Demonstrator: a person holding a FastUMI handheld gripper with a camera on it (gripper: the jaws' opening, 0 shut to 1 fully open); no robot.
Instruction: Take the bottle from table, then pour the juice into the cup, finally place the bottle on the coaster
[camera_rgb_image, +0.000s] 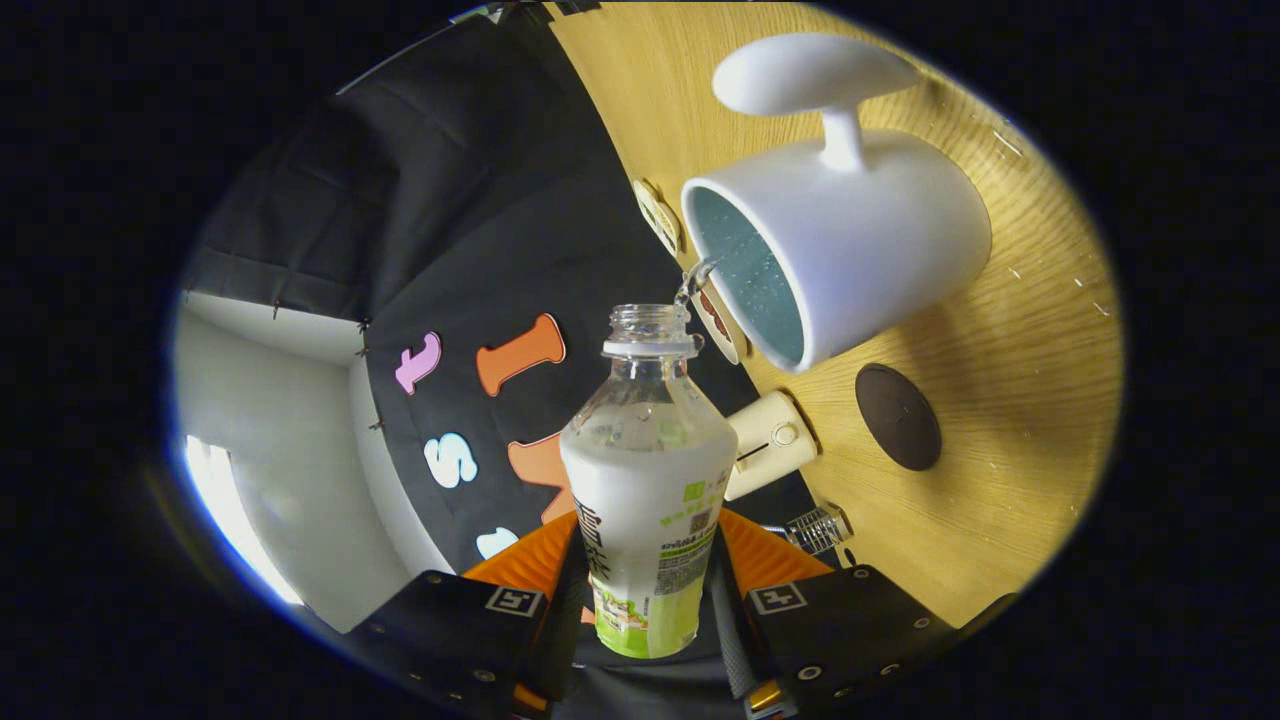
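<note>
My gripper (648, 590) is shut on the clear plastic bottle (650, 480), both fingers pressing its labelled lower body. The whole view is rolled, so the bottle is tipped over toward the cup. The bottle's mouth is uncapped, and a thin stream of liquid (697, 275) runs from it into the white cup (840, 240), which has a speckled blue inside and a big white handle. The cup's rim is just beyond the bottle's mouth. A dark round coaster (898, 416) lies on the wooden table (1010, 400) beside the cup.
A small cream-coloured device (770, 442) and a ribbed metal cap-like piece (818, 528) lie on the table near the black cloth wall. Two small round tags (657, 215) sit along the table's edge behind the cup.
</note>
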